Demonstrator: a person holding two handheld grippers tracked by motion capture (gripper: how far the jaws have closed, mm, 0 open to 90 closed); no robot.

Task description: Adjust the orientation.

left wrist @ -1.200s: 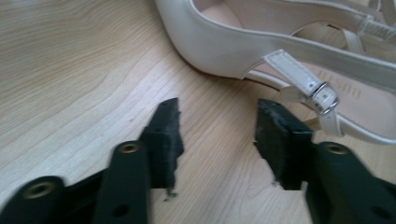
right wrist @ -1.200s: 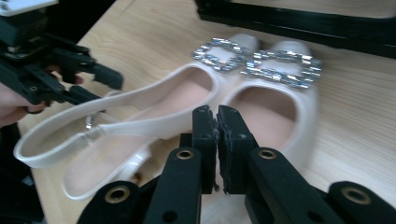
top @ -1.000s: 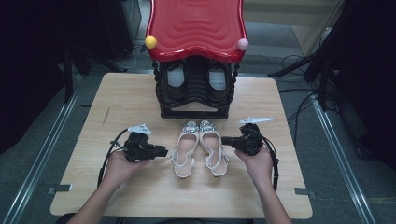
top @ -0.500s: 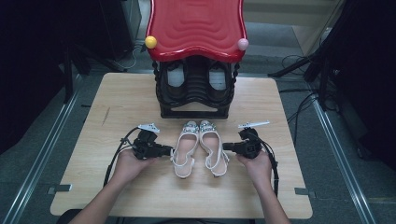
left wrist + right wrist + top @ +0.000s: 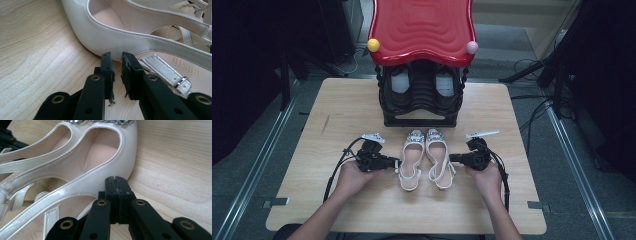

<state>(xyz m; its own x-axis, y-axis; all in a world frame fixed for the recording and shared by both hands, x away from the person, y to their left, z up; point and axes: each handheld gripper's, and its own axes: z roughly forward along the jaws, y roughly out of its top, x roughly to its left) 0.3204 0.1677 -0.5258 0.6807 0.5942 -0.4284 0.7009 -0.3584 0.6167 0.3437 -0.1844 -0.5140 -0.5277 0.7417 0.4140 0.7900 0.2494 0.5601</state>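
A pair of white strappy sandals lies side by side at the middle of the wooden table, toes with jewelled trim pointing away. My left gripper (image 5: 396, 162) is at the outer side of the left sandal (image 5: 412, 160). In the left gripper view its jaws (image 5: 117, 58) stand a narrow gap apart, tips against the sandal's side wall (image 5: 100, 37), with nothing between them. My right gripper (image 5: 452, 158) is at the outer side of the right sandal (image 5: 438, 157). In the right gripper view it (image 5: 116, 180) is shut empty, tips touching the sandal's edge (image 5: 105, 150).
A black shoe rack (image 5: 422, 100) with a red wavy top (image 5: 422, 30) stands at the table's far middle, with dark shoes on its shelves. Bare wooden tabletop (image 5: 337, 115) lies left and right. Cables trail from both grippers towards the front edge.
Both grippers have moved inward, from beside the sandals to touching their outer sides. The sandals have not shifted.
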